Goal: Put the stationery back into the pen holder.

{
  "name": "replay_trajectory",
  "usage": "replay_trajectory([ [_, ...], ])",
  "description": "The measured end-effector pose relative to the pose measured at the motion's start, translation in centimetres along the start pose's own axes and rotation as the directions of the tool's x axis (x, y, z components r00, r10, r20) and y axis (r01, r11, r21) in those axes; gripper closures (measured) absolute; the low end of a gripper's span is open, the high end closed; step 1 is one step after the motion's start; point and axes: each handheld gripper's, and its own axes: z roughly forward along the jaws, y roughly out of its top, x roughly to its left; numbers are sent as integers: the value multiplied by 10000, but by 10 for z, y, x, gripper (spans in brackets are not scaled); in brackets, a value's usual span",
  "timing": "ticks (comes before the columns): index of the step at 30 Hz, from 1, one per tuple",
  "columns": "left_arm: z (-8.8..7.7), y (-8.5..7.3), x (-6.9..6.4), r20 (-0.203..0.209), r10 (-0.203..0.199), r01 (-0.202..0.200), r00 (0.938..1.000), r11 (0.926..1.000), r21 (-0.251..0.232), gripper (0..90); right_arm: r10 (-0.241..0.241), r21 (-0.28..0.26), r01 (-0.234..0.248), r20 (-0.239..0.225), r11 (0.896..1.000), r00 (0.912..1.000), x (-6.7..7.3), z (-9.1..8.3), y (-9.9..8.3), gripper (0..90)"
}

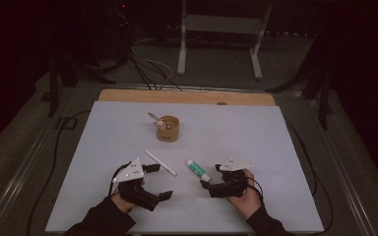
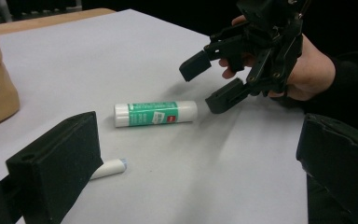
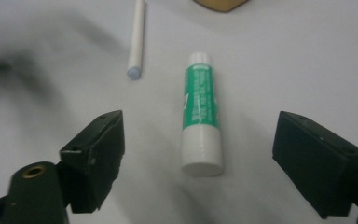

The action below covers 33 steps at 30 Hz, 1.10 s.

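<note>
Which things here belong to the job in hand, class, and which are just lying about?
In the job:
- glue stick
- right tongs, open, either side of it
- white stick, near the left tongs

Lying about:
- tan cup
- metal frame beyond the table

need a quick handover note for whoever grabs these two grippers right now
Right gripper: open, low over the table, jaws to either side of the near end of the glue stick, pads not on it.
Left gripper: open, holding nothing, just beside the white stick.
Things: the glue stick lies flat on the white sheet, the white stick flat beside it and apart from it. The tan cup stands farther back with something in it.
Done: nothing lifted yet.
Left: probably close on the glue stick and the white stick; the cup looks a likely destination.
</note>
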Motion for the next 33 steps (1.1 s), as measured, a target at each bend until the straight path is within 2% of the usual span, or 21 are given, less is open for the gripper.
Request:
replay_trajectory([
  [6, 0, -2, 2, -69, -110, 110, 9999, 9999, -10, 4, -35, 412, 24, 273, 9991, 9996, 5, 11, 0, 274],
  [12, 2, -4, 2, -28, -83, 83, 10000, 9999, 104, 4, -369, 783, 318, 655, 9964, 9972, 7, 16, 3, 382],
  [20, 2, -4, 3, -13, -19, 19, 10000, 9999, 156, 4, -526, 1278, 406, 918, 9910, 9944, 9, 24, 1, 462],
  [24, 2, -5, 4, -54, -115, 116, 9999, 9997, 222, 4, -579, 1457, 425, 1029, 9884, 9930, 10, 28, 0, 541],
  [28, 2, -5, 6, -211, -246, 251, 9995, 9994, 235, 4, -517, 1549, 337, 1139, 9874, 9921, 11, 29, 2, 636],
  [33, 2, -5, 7, -203, -248, 251, 9995, 9996, 153, 4, -218, 1564, 70, 926, 9877, 9955, 7, 28, 4, 651],
])
